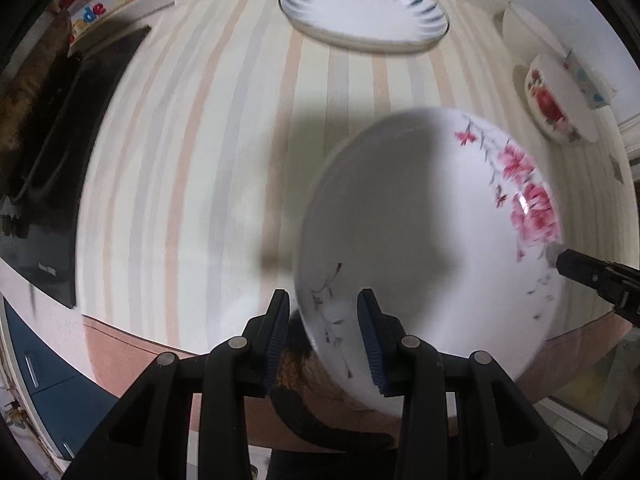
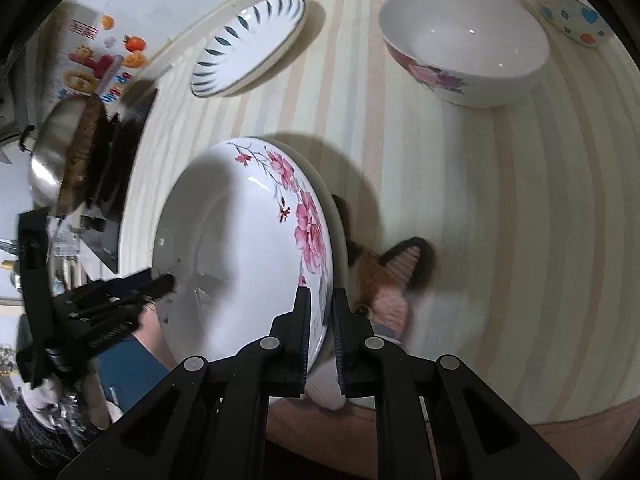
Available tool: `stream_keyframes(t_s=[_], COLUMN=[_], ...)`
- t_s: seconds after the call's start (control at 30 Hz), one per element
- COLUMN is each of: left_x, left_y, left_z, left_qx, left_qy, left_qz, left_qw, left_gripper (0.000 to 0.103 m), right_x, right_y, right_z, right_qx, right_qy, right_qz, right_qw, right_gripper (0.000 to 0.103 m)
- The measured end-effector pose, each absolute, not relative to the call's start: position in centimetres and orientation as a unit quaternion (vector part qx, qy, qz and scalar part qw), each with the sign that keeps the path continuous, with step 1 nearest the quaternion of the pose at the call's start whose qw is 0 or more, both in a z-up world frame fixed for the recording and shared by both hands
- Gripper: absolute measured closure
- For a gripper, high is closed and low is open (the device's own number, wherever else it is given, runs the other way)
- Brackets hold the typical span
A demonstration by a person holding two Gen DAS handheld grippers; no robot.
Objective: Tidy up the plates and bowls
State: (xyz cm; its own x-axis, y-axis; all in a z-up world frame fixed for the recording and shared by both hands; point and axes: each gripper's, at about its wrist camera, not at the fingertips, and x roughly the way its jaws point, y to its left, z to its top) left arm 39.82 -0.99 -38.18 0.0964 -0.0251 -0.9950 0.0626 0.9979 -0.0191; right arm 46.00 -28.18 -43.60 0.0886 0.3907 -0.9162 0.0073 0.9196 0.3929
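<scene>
The left gripper (image 1: pixel 323 312) has its jaws set apart, one blue ribbed pad on each side of the rim of the flowered plate (image 1: pixel 432 248), which stands tilted between them; whether the pads press it cannot be told. The right gripper (image 2: pixel 321 308) has its jaws drawn close together, pinching the opposite rim of that plate. Each gripper shows in the other's view, reaching in from the side, fingertips at the plate's edge

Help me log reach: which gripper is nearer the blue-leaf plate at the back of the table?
Neither clearly. The left gripper and right gripper both clamp opposite rims of the pink-flower plate, well short of the blue-leaf plate; left faces it more directly.
</scene>
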Motion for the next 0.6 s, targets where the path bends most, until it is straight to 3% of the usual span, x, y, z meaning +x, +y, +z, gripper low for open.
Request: stream_keyframes(t_s=[0.13,0.27,0.37,0.6], left_x=[41.8,46.7,51.8,61.7], left_y=[0.3,1.6,2.9,5.3], left_z=[-34.5,-31.9,-32.3,-37.0], left_qx=[0.005,-0.016,-0.027,-0.069], left_qy=[0.646,0.627,0.63,0.665], left_qz=[-0.035,-0.044,-0.043,-0.05], left_qw=[0.762,0.778,0.775,0.742], left_gripper=[0.07,0.066,0.066,0.066], right_x=[46.6,49.7,53.9,65.2], right_y=[-29.0,-28.7,-28.0,-26.7], right_z=[-41.2,-37.6,-36.0,-38.2], right_qx=[0.146,0.149,0.163,0.196], right_qy=[0.664,0.65,0.634,0.625], right_qz=[0.114,0.111,0.111,0.079], right_qw=[0.724,0.737,0.748,0.751], right_gripper=[0.086,0.072,0.064,0.063])
